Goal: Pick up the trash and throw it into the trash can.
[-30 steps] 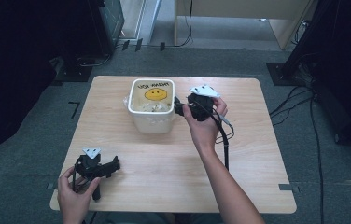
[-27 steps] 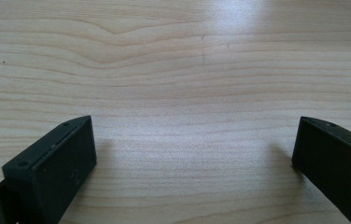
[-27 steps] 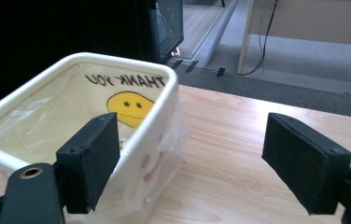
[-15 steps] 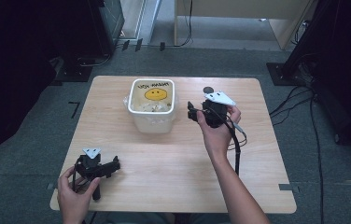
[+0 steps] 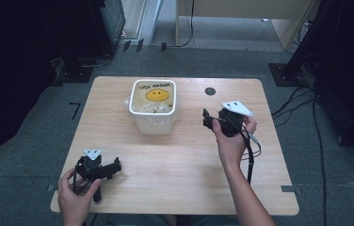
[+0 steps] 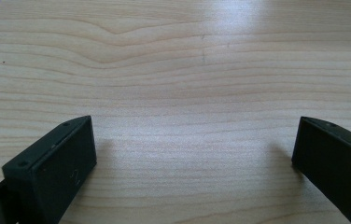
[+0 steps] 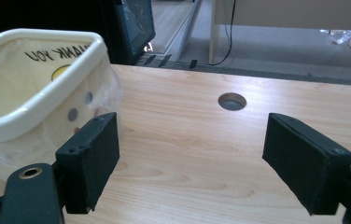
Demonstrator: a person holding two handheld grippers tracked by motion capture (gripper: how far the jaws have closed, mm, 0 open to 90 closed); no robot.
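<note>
A white square bin lined with a clear plastic bag that has a yellow smiley face stands at the back middle of the wooden table. My right gripper is held in a hand to the right of the bin, open and empty. In the right gripper view the bin sits just left of the left jaw, and the gripper frames bare wood. My left gripper rests near the table's front left corner, open. In the left gripper view the gripper has plain table between its jaws.
A round cable hole is cut into the table behind my right gripper, also seen as a hole in the right gripper view. Black cables trail over the table's right side. Dark equipment and a wooden desk stand beyond the far edge.
My right gripper has drawn back from the bin's right rim, moving right and toward the person. The left gripper has stayed in place.
</note>
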